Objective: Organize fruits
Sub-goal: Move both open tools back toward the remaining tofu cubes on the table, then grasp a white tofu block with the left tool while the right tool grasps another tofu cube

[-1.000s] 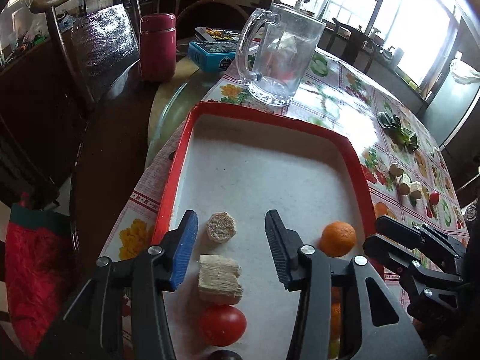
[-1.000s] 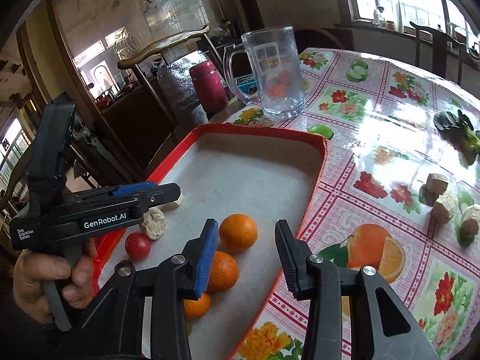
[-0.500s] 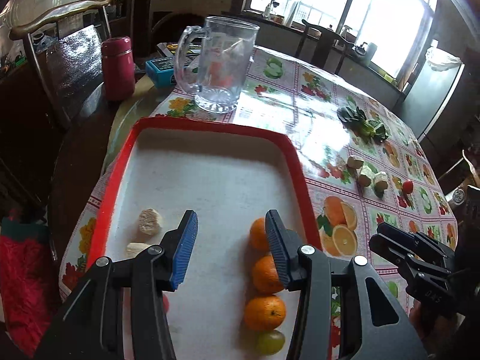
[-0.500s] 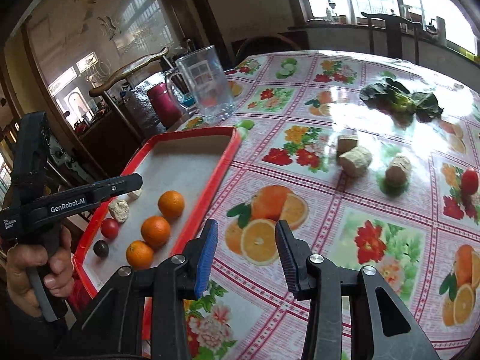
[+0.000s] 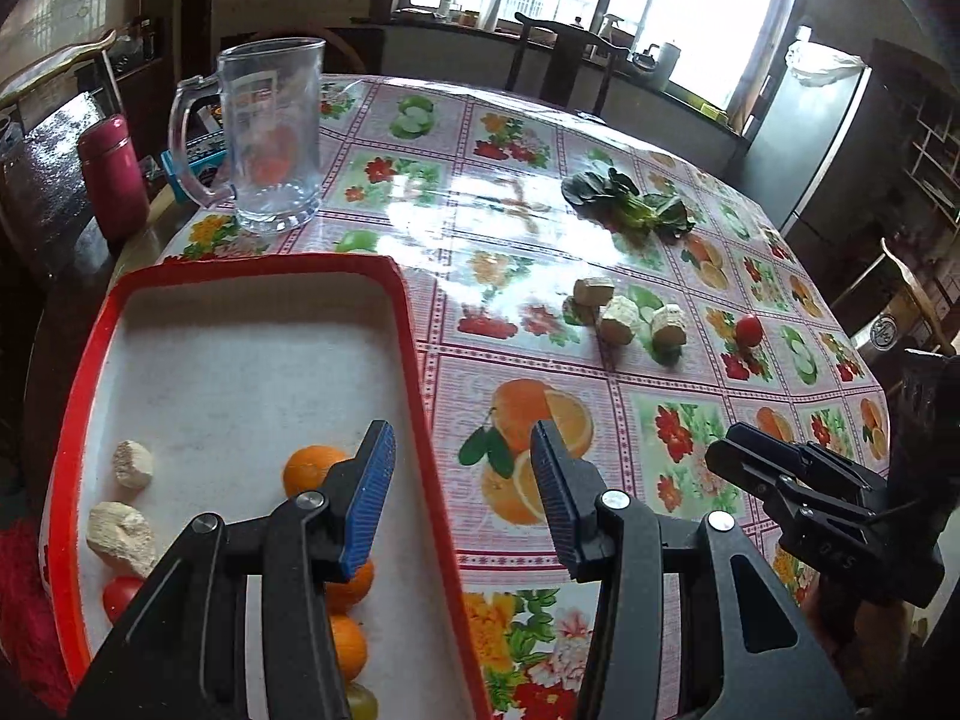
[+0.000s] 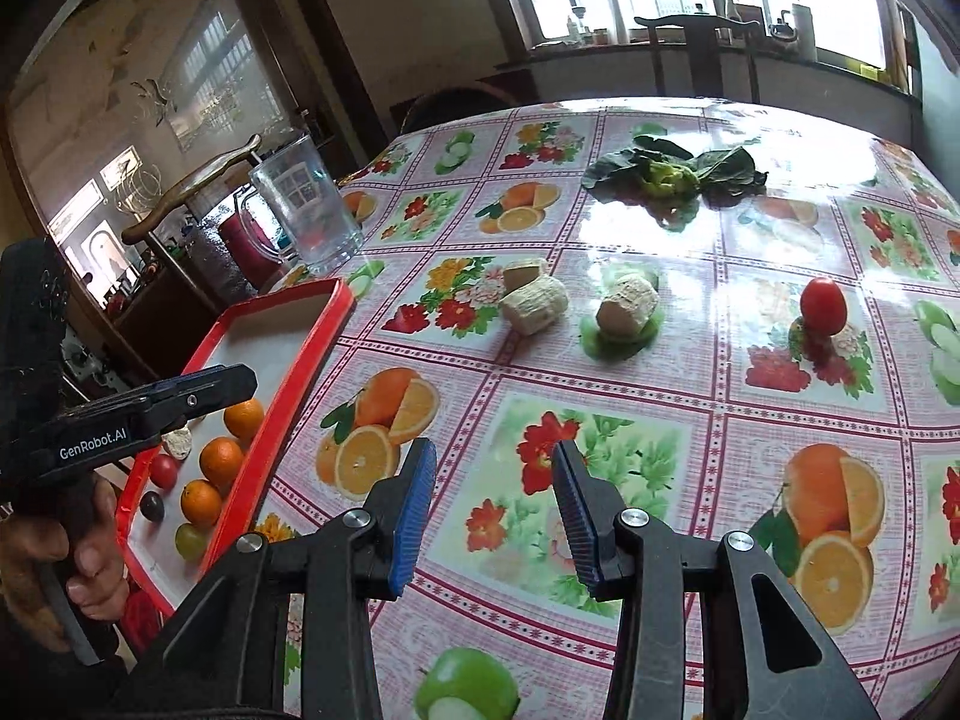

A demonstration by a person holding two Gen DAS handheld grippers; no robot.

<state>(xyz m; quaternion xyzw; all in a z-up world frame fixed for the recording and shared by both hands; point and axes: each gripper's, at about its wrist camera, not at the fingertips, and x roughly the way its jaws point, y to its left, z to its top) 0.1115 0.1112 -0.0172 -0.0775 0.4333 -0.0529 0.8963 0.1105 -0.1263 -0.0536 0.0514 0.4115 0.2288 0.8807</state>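
A red-rimmed tray (image 5: 414, 348) (image 6: 288, 372) holds three oranges (image 5: 309, 468) (image 6: 221, 461), a tomato (image 5: 120, 594), two pale chunks (image 5: 133, 463), a dark fruit (image 6: 152, 505) and a green grape (image 6: 189, 540). On the tablecloth lie three pale chunks (image 5: 621, 319) (image 6: 534, 303), a red tomato (image 5: 749, 330) (image 6: 823, 305) and a leafy green (image 5: 630, 204) (image 6: 669, 171). My left gripper (image 5: 462, 498) is open and empty over the tray's right rim. My right gripper (image 6: 492, 510) is open and empty above the tablecloth, short of the chunks; it also shows in the left wrist view (image 5: 780, 480).
A glass mug (image 5: 270, 132) (image 6: 306, 204) stands beyond the tray. A red flask (image 5: 114, 177) and a blue box (image 5: 201, 165) sit at the table's left edge, next to a chair (image 5: 42, 120). More chairs stand at the far side (image 6: 696, 42).
Both grippers have swung right, away from the tray's middle toward the tablecloth. The chunks and the tomato on the cloth now sit nearer the right gripper. Both stay open.
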